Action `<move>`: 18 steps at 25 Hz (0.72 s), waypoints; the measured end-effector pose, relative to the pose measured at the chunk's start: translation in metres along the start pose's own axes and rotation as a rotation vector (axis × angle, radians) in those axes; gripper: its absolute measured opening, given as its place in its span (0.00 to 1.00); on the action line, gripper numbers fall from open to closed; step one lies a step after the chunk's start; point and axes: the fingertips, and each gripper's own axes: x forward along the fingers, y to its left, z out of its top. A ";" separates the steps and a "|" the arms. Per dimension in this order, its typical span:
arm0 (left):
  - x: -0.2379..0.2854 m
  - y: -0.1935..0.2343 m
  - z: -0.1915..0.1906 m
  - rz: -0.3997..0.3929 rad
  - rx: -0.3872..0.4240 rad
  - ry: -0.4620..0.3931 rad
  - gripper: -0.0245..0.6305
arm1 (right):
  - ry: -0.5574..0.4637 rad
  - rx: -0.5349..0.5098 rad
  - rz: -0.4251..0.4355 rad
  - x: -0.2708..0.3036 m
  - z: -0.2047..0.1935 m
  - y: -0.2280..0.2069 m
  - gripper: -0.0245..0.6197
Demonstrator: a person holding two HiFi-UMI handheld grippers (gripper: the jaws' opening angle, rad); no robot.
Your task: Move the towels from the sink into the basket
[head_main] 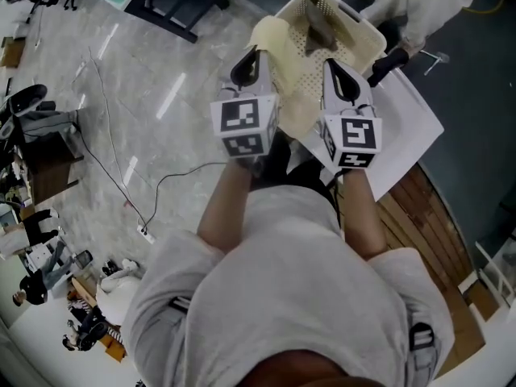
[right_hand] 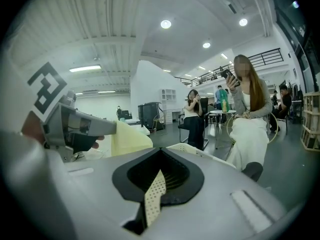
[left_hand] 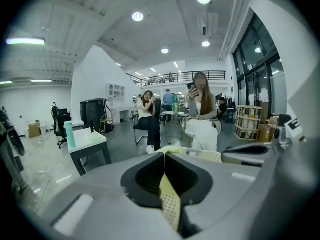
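Note:
A pale yellow dotted towel hangs spread between my two grippers, just in front of the cream perforated basket. A grey-brown towel lies inside the basket. My left gripper is shut on the towel's left edge, and a yellow strip shows pinched between its jaws. My right gripper is shut on the right edge, with the same cloth coming out of its closed jaws. The sink is not in view.
The basket stands on a white board beside wooden slats. A cable and power strip lie on the marble floor at left. A dark table stands behind. Seated people are beyond the basket.

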 end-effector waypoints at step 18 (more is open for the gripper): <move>0.062 -0.043 -0.038 -0.178 0.007 0.130 0.07 | 0.042 0.031 -0.088 0.019 -0.006 -0.026 0.05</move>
